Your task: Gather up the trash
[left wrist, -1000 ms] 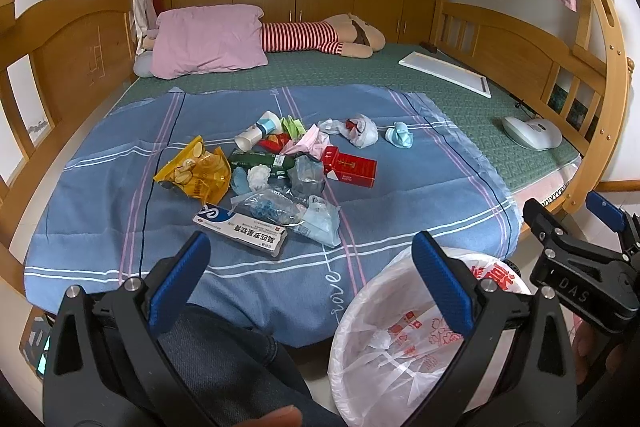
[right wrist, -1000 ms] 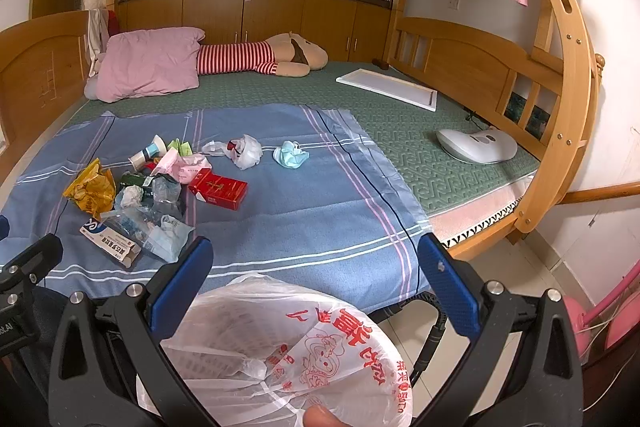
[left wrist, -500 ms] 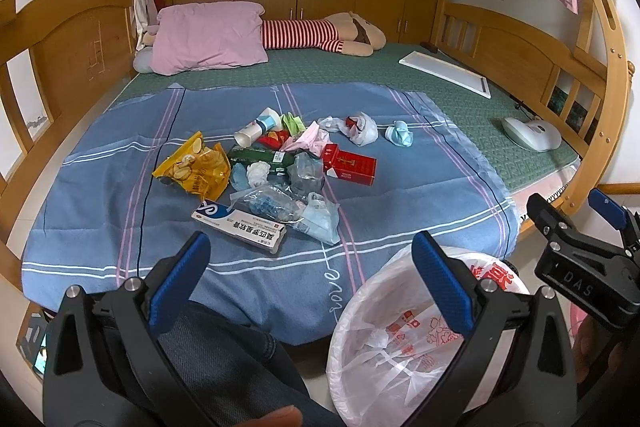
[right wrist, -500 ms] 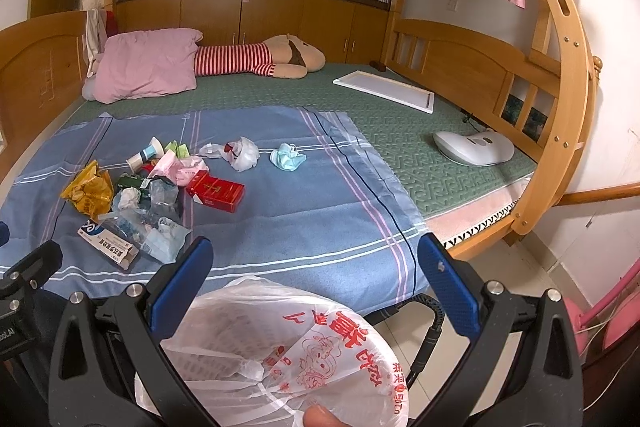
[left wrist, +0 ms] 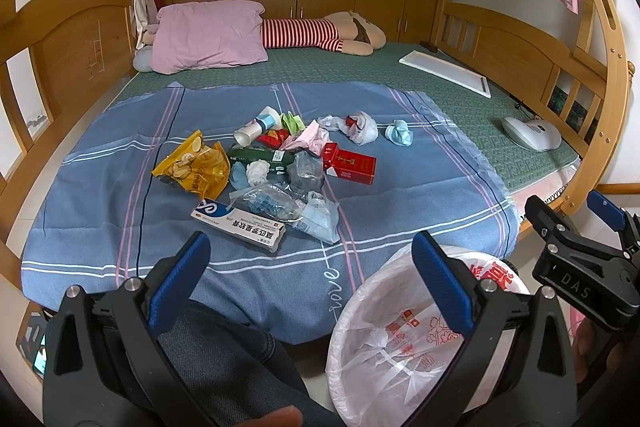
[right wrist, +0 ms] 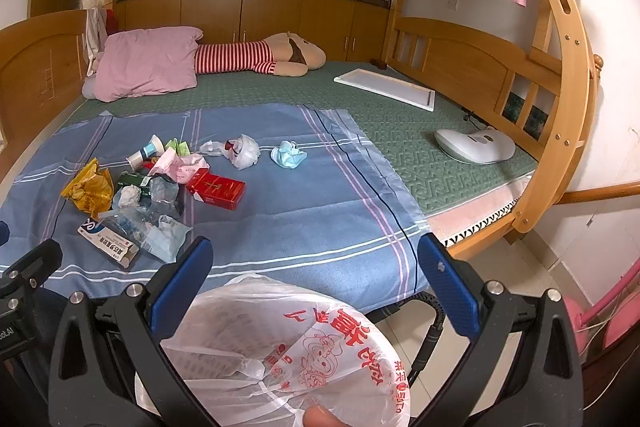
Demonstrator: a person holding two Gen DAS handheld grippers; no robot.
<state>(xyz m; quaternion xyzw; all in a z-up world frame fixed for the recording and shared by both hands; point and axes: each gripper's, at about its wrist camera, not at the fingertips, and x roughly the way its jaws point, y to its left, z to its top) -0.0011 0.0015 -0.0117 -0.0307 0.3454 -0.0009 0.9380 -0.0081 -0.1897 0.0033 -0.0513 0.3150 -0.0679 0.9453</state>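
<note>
A pile of trash lies on the blue striped sheet (left wrist: 400, 211): a yellow snack bag (left wrist: 192, 171), a white toothpaste box (left wrist: 240, 225), a red cigarette box (left wrist: 350, 165), crumpled clear plastic (left wrist: 280, 205), a small bottle (left wrist: 256, 127), a white bag (left wrist: 362, 127) and a blue mask (left wrist: 400, 133). A bin lined with a white bag (left wrist: 404, 339) stands on the floor before the bed; it also shows in the right wrist view (right wrist: 288, 347). My left gripper (left wrist: 308, 283) is open and empty, short of the pile. My right gripper (right wrist: 316, 283) is open and empty above the bin.
A pink pillow (left wrist: 208, 35) and a striped plush toy (left wrist: 320, 35) lie at the head of the bed. A white board (left wrist: 444, 75) and a white device (left wrist: 532, 133) lie on the green mat at right. Wooden bed rails and a ladder post (right wrist: 560, 107) bound the right side.
Both views have shifted slightly; the grippers have drawn back or risen a little from the bed. Both stay open and nothing on the bed has moved.
</note>
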